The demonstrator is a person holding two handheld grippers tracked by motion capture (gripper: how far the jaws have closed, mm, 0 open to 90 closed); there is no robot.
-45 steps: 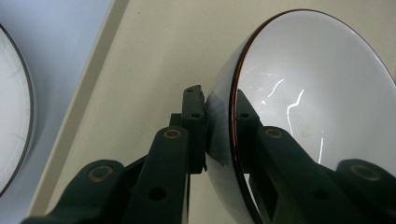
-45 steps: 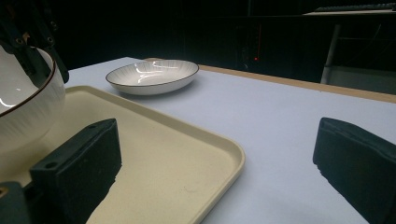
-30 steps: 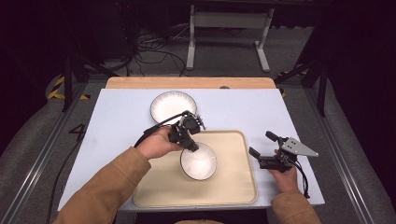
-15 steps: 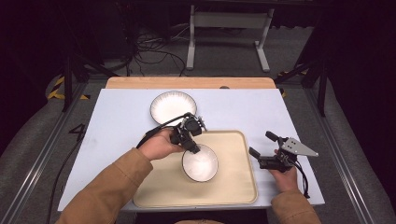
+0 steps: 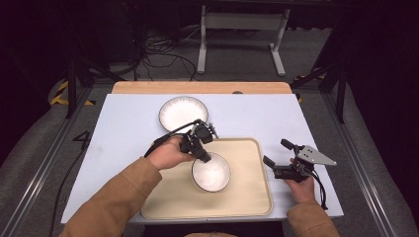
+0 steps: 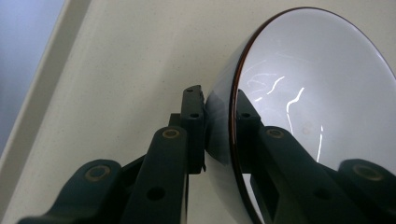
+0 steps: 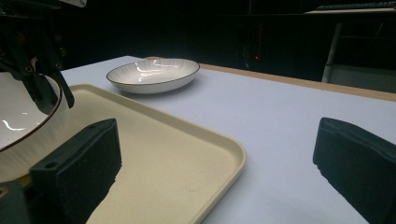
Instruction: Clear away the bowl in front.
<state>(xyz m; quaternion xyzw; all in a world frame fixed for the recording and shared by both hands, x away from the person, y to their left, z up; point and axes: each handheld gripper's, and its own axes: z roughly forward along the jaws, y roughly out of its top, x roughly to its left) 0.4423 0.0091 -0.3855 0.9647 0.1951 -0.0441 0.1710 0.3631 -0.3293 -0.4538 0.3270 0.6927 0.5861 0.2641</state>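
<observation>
- The person's left gripper stays clamped on the near-left rim of the small white glossy bowl with the thin dark rim; in the left gripper view 1 jaw presses the outer wall and the other the inside, rim pinched between them.
- That bowl sits over the middle of the cream rectangular plastic tray, which lies on the near half of the pale blue table top. Whether its base rests on the tray or hangs just above it, I cannot tell.
- Against the 2 earlier pictures, the bowl has crept only slightly nearer along the tray; the hand barely shifts. My reading: the placing is nearly finished, and letting go is what remains.
- Farther back, left of centre, the wide white ribbed plate with a dark edge lies on the table, well apart from the tray.
- At the right, the right gripper rests beside the tray's right edge, jaws spread wide with nothing between them, unchanged.
</observation>
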